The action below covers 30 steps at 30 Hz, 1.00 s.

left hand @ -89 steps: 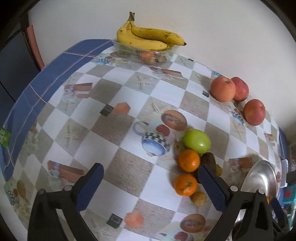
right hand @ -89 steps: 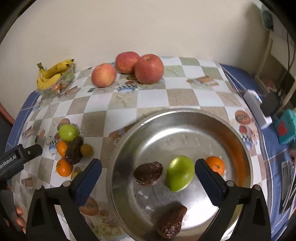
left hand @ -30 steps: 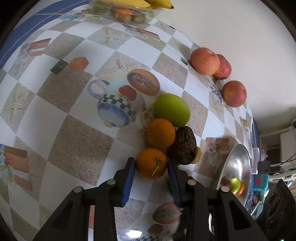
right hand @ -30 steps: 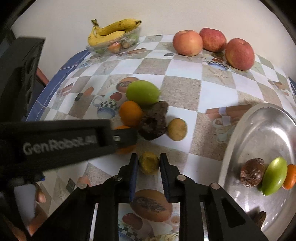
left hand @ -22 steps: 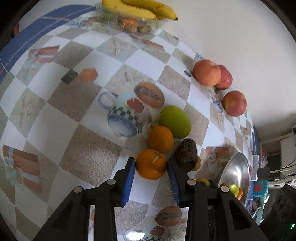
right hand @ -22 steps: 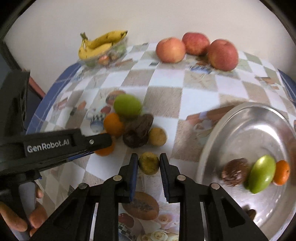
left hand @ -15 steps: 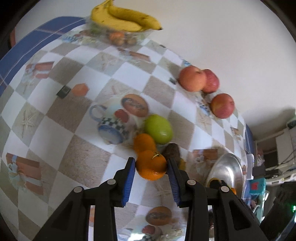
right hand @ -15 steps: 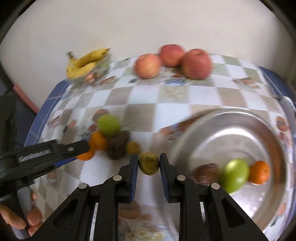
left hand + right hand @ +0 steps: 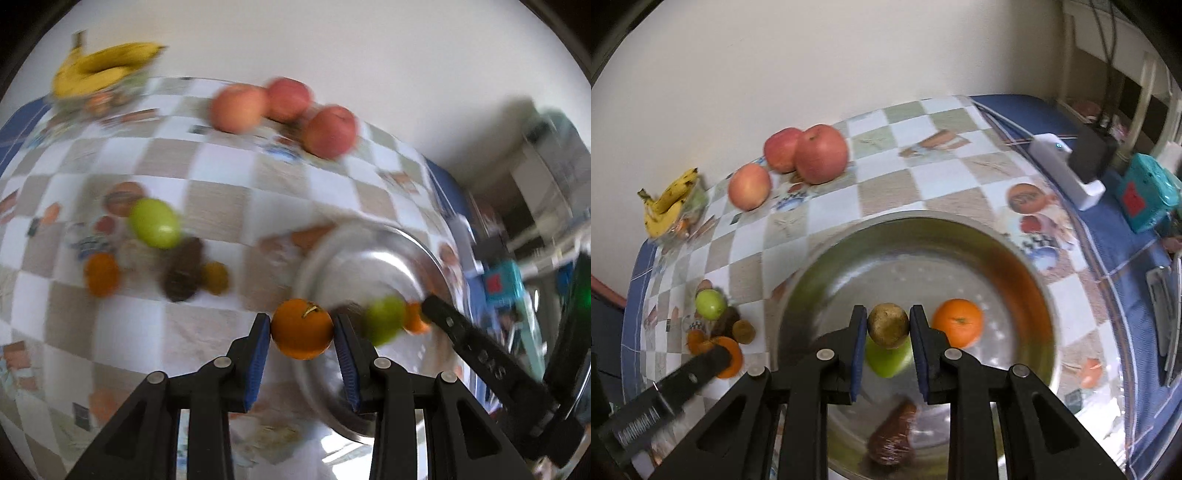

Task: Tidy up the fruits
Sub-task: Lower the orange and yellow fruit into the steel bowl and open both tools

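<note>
Fruits are being gathered into the steel bowl [image 9: 1015, 258], and both grippers are now carrying one apiece. The left gripper [image 9: 302, 332] is clamping an orange [image 9: 302, 328] between its blue pads, and the right gripper [image 9: 888, 326] is pinching a small brownish-yellow fruit [image 9: 888, 325], possibly a kiwi.

A second ago both fruits were being gripped down on the checkered tablecloth [image 9: 886, 184] in the loose cluster; now they are lifted clear of it. The right gripper is hanging directly above the bowl's interior, over the green fruit [image 9: 886, 360] that lies there beside another orange [image 9: 956, 323] and a dark date-like fruit [image 9: 892, 430]. The left gripper is trailing, its orange showing just at the bowl's near-left rim in the heavily blurred left wrist view, which suggests it is swinging fast.

Judging from this, the right-hand fruit is ready for release, while the left one needs to travel further over the rim first. Left on the cloth are a green fruit [image 9: 155, 223], an orange [image 9: 101, 275], a dark fruit [image 9: 183, 269] and a small yellowish one [image 9: 216, 277], plus three red apples [image 9: 820, 153] and bananas [image 9: 668, 201] near the wall, so much is remaining.
</note>
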Motion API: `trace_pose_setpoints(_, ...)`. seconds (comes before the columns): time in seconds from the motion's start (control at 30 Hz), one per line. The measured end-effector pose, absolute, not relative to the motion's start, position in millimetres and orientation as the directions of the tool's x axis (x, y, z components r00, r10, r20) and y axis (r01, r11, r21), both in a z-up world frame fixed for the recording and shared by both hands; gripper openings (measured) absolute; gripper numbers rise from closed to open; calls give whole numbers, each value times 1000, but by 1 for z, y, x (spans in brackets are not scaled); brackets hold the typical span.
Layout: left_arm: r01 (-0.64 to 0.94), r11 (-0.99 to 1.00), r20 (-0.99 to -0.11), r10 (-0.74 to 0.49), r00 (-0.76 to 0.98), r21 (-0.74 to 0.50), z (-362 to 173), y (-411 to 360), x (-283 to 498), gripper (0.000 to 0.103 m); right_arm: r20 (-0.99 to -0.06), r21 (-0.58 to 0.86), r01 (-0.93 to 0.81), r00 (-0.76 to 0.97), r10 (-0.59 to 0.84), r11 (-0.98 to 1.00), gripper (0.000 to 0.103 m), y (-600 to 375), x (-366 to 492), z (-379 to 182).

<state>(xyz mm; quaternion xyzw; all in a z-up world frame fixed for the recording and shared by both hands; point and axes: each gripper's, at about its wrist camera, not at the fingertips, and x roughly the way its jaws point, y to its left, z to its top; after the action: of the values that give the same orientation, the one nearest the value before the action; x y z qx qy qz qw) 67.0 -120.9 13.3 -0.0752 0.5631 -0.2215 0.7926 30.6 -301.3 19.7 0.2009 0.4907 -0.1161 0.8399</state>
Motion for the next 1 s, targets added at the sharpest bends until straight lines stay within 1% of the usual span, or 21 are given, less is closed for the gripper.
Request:
trace_pose_setpoints(0.13,341,871,-872,-439,216,-354,4,-149,55,38,-880,215,409,476,-6,887,25,-307,23,20)
trace_pose_setpoints(0.27,374,858,-884,-435,168,-352,-9,-163,47,38,-893,212,411,450,4,887,25,-308,22,12)
trace_pose_setpoints(0.57,397,863,-909,-393,142,-312,-28,-175,44,38,-929,173,426,369,4,888,25,-308,19,-17)
trace_pose_setpoints(0.67,409,861,-910,-387,146,-301,-29,-177,43,38,-931,150,437,364,-22,887,25,-310,16,-19)
trace_pose_setpoints(1.0,423,856,-915,-382,130,-297,-34,-182,41,39,-933,156,451,361,-20,879,25,-312,16,-20)
